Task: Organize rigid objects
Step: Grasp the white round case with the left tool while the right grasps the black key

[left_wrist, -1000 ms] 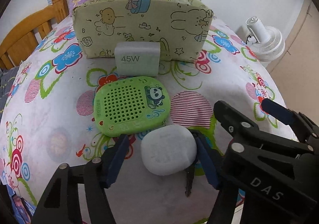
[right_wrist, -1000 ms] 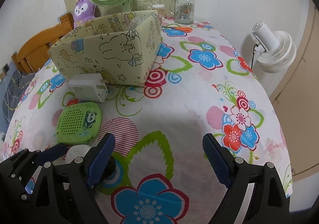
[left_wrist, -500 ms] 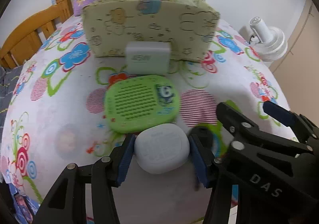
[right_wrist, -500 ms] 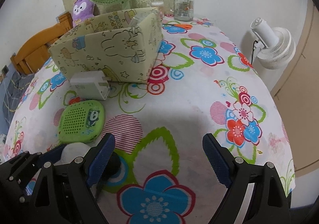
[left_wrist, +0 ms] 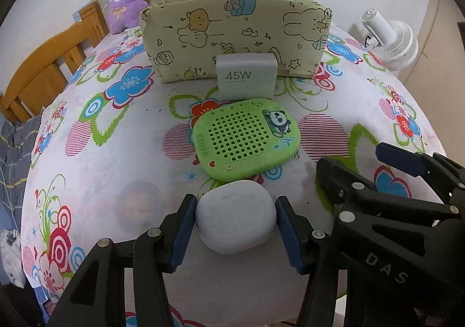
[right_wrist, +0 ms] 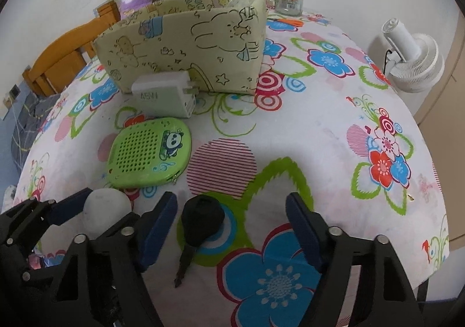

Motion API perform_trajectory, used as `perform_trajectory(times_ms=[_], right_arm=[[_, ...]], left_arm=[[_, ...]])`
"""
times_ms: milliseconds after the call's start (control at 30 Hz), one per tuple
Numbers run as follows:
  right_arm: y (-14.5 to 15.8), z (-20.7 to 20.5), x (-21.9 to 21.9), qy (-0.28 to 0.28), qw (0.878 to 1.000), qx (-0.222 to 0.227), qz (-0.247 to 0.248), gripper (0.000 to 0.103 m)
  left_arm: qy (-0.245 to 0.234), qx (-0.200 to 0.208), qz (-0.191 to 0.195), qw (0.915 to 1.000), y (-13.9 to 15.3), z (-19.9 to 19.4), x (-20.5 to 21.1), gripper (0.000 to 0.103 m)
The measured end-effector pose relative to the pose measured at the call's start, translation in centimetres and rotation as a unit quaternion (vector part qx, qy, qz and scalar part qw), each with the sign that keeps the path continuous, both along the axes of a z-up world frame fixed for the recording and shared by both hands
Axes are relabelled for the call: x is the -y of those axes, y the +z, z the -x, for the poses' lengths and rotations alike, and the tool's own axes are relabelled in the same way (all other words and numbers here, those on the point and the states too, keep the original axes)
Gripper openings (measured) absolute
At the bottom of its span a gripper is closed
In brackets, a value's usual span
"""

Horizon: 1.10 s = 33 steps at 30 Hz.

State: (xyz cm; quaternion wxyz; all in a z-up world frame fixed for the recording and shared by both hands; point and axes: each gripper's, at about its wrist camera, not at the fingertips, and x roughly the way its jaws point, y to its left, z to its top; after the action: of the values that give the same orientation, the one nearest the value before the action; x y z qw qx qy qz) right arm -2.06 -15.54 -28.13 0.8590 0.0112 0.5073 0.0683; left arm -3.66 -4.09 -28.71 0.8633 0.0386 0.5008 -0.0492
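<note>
Desk (left_wrist: 139, 181) w/ floral cloth carries everything; cartoon-print fabric bin (left_wrist: 235, 36) stands at the far side, the likely target. White charger (left_wrist: 246, 79), marked "45W", sits just in front of it, then the green panda speaker (left_wrist: 247, 139). Left tongs (left_wrist: 235, 228) clamped on the white case (left_wrist: 235, 218), near edge. Step: grasp made; next calls for lift & carry over the bin wall. Right tongs (right_wrist: 232, 228) apart, "DAS" on body, straddling the black key (right_wrist: 202, 218).

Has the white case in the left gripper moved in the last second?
Yes. The white case, clamped in the left gripper, now sits clear of the black key it lay beside, nearer the green speaker.
</note>
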Motion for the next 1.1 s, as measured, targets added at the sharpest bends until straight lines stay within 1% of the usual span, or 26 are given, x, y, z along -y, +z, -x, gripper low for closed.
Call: perform_trajectory(times_ms=[33,100,167,200,267,300,400,533,867,1100], right_arm=[[0.0,0.0,-0.1,0.0,1.0,-0.001,0.002,0.076],[-0.1,-0.1,-0.1,0.0,1.0,-0.007,0.002,0.071],[-0.4,-0.2,-0.3,-0.002,1.0,-0.024,-0.003,0.062],[-0.3,-0.1,-0.4,-0.003,1.0,-0.022,0.001,0.061],[-0.2,0.0,-0.9,0.003,1.0,-0.022,-0.002,0.054],[-0.2,0.1,-1.1,0.004,1.0,-0.022,0.002,0.054],[-0.2,0.3,-1.7,0.006,1.0,-0.021,0.008,0.048],[-0.2,0.2,-2.2,0.006,1.0,-0.021,0.007,0.036],[0.0,-0.3,-2.1,0.005,1.0,-0.021,-0.003,0.035],[1.3,-0.9,-2.4,0.005,1.0,-0.01,-0.005,0.035]], left_arm=[[-0.001,0.0,0.001,1.0,0.0,0.0,-0.1,0.057],[-0.001,0.0,0.002,1.0,0.0,0.0,-0.1,0.057],[-0.006,0.002,-0.001,1.0,0.0,0.1,-0.1,0.057],[-0.008,0.002,-0.001,1.0,-0.1,0.1,-0.1,0.057],[-0.009,0.003,-0.004,0.9999,-0.1,0.2,-0.1,0.057],[-0.01,0.004,-0.008,0.9999,-0.1,0.3,-0.1,0.057],[-0.012,0.006,-0.013,0.9998,-0.1,0.4,-0.1,0.057],[-0.006,0.005,-0.014,0.9999,-0.2,0.4,0.0,0.057],[0.008,0.003,-0.004,1.0,0.0,0.2,-0.3,0.057],[0.011,0.014,-0.003,0.9998,1.3,-0.3,-0.5,0.057]])
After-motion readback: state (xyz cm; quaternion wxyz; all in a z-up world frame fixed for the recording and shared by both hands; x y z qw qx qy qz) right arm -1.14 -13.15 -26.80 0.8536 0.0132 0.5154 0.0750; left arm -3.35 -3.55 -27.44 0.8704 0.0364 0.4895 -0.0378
